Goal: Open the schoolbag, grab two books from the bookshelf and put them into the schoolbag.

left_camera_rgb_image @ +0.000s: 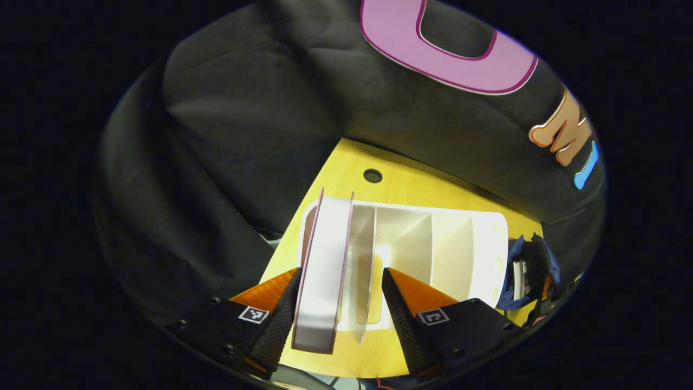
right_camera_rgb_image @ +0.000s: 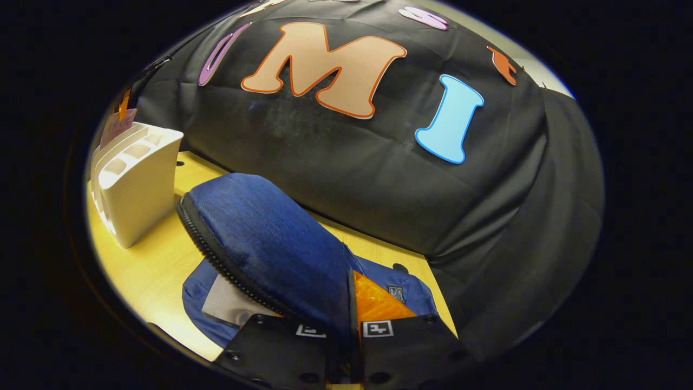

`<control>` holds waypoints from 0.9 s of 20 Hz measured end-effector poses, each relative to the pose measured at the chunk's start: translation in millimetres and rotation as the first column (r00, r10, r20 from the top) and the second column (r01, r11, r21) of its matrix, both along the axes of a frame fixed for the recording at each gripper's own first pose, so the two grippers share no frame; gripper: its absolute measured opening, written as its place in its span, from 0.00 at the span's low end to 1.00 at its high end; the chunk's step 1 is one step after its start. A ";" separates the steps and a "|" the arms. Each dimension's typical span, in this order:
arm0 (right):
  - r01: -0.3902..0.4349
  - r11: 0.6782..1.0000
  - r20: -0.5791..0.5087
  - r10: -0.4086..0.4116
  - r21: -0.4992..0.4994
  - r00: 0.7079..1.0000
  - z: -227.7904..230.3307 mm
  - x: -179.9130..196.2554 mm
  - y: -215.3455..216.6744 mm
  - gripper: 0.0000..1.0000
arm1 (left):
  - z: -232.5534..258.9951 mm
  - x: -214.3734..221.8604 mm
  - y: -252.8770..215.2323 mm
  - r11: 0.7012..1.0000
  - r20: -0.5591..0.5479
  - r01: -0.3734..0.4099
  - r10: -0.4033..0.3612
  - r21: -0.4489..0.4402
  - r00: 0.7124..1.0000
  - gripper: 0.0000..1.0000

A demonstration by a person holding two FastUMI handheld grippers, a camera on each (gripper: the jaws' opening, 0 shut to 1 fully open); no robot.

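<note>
A white bookshelf [left_camera_rgb_image: 449, 238] with several slots stands on the yellow table. One book [left_camera_rgb_image: 325, 260] with a pale cover and purple edges stands upright in its leftmost slot. My left gripper [left_camera_rgb_image: 341, 271] is open, and its fingers straddle that book and the divider beside it; the left finger is close against the cover. The blue schoolbag [right_camera_rgb_image: 260, 238] lies to the shelf's right and appears small as the schoolbag [left_camera_rgb_image: 533, 265] in the left gripper view. My right gripper [right_camera_rgb_image: 349, 319] is shut on the bag's raised flap and holds it up. A grey book [right_camera_rgb_image: 227, 303] lies inside the bag.
The table [right_camera_rgb_image: 146, 271] is yellow wood with a round cable hole [left_camera_rgb_image: 372, 175] behind the shelf. Black cloth walls stand close behind and to the sides. The bookshelf [right_camera_rgb_image: 135, 184] is a short way left of the bag, with bare tabletop between them.
</note>
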State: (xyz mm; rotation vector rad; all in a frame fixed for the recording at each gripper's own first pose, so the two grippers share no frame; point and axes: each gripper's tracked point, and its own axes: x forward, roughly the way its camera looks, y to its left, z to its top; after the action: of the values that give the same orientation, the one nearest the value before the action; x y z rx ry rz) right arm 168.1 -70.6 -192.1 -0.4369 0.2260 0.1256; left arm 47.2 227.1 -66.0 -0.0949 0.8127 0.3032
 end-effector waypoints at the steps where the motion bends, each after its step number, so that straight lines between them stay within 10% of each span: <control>1: -0.001 1.000 0.000 0.001 -0.001 1.000 -0.3 -0.7 0.7 0.07 | -5.0 -1.7 0.6 1.000 -0.035 0.001 -0.001 0.002 0.999 0.85; 6: -0.005 1.000 -0.001 0.005 -0.012 1.000 -2.3 -1.7 1.2 0.08 | -22.4 -2.6 -2.0 1.000 -0.152 0.013 -0.013 -0.005 0.988 0.61; 18: -0.029 0.999 -0.001 0.029 -0.027 1.000 -3.8 -5.3 1.1 0.07 | -60.2 -1.6 16.0 0.998 -0.340 0.005 0.016 0.063 0.940 0.44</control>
State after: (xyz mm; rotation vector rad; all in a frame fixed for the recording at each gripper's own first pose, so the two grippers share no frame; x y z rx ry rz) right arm 162.7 -69.5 -195.9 -0.4667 0.2225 0.1509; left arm 45.5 243.1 -126.2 0.0158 1.1461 0.3556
